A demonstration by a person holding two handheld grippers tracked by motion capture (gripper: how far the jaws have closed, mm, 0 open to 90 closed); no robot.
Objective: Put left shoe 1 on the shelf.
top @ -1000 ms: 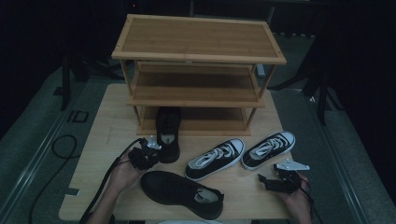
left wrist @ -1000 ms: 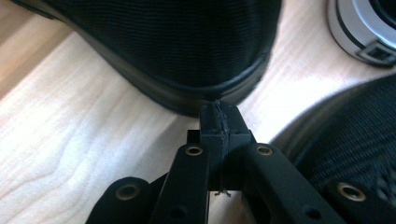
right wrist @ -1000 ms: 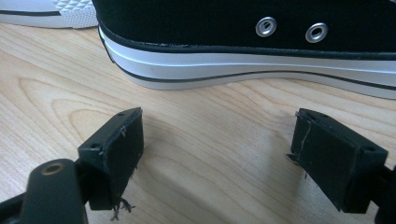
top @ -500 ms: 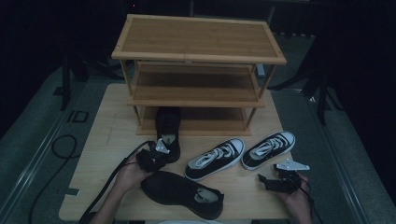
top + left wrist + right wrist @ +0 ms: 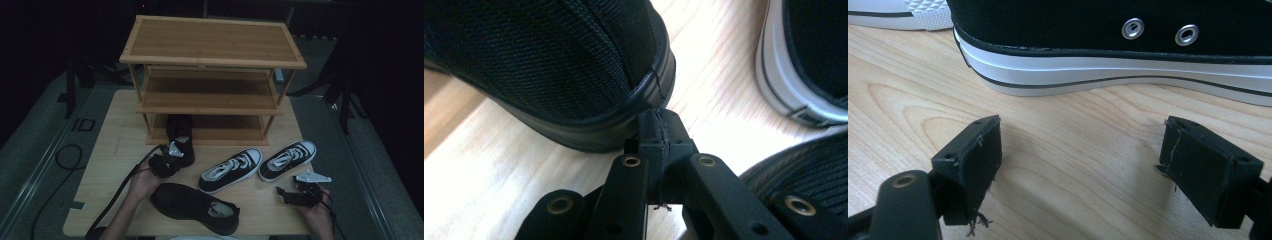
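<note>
A black shoe (image 5: 180, 134) stands with its front under the lowest shelf of the wooden rack (image 5: 212, 42). My left gripper (image 5: 175, 156) is at its near end. In the left gripper view the jaws are shut with nothing between them, and the left gripper (image 5: 659, 131) tips touch the rim of the black shoe (image 5: 564, 65). A second black shoe (image 5: 196, 207) lies by the table's front edge. Two black-and-white sneakers (image 5: 231, 170) (image 5: 288, 160) lie side by side to the right. My right gripper (image 5: 286, 193) rests low on the table, open and empty, just short of the sneaker (image 5: 1128, 45), as the right gripper (image 5: 1088, 167) view shows.
The rack has three shelves and fills the back of the light wooden table (image 5: 117, 150). A cable (image 5: 117, 192) trails from the left gripper off the front left. Dark floor and stands surround the table.
My left gripper has shifted a little to the right, up to the near end of the black shoe by the rack. The right gripper has kept still.
</note>
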